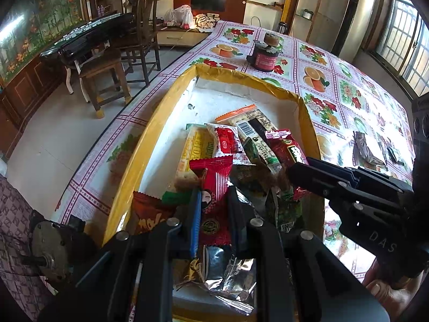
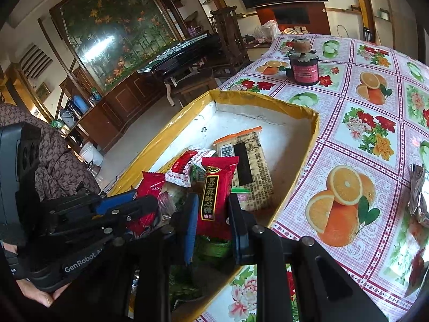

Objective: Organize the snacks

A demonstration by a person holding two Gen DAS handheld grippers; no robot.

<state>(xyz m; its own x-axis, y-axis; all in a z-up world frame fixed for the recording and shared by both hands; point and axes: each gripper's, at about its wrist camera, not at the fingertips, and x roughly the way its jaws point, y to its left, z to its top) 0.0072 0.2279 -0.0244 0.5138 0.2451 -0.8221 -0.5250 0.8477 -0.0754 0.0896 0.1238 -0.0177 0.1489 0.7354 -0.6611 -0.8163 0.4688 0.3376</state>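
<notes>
A shallow yellow-rimmed box (image 1: 171,99) (image 2: 316,123) sits on the table and holds a pile of several snack packets. My left gripper (image 1: 214,204) is shut on a red candy packet (image 1: 214,187) over the pile. My right gripper (image 2: 211,209) is shut on a red packet with yellow Chinese characters (image 2: 214,190), held above the box. The right gripper also shows in the left wrist view (image 1: 292,174), and the left gripper in the right wrist view (image 2: 150,201). A large cracker bag with an orange zip strip (image 2: 249,161) lies flat in the box.
A floral and fruit-print tablecloth (image 2: 362,134) covers the table. A dark red jar with a cork lid (image 1: 266,56) (image 2: 304,64) stands beyond the box. Silver packets (image 1: 367,150) (image 2: 421,196) lie on the table to the right. Wooden chairs (image 1: 139,26) stand off the left edge.
</notes>
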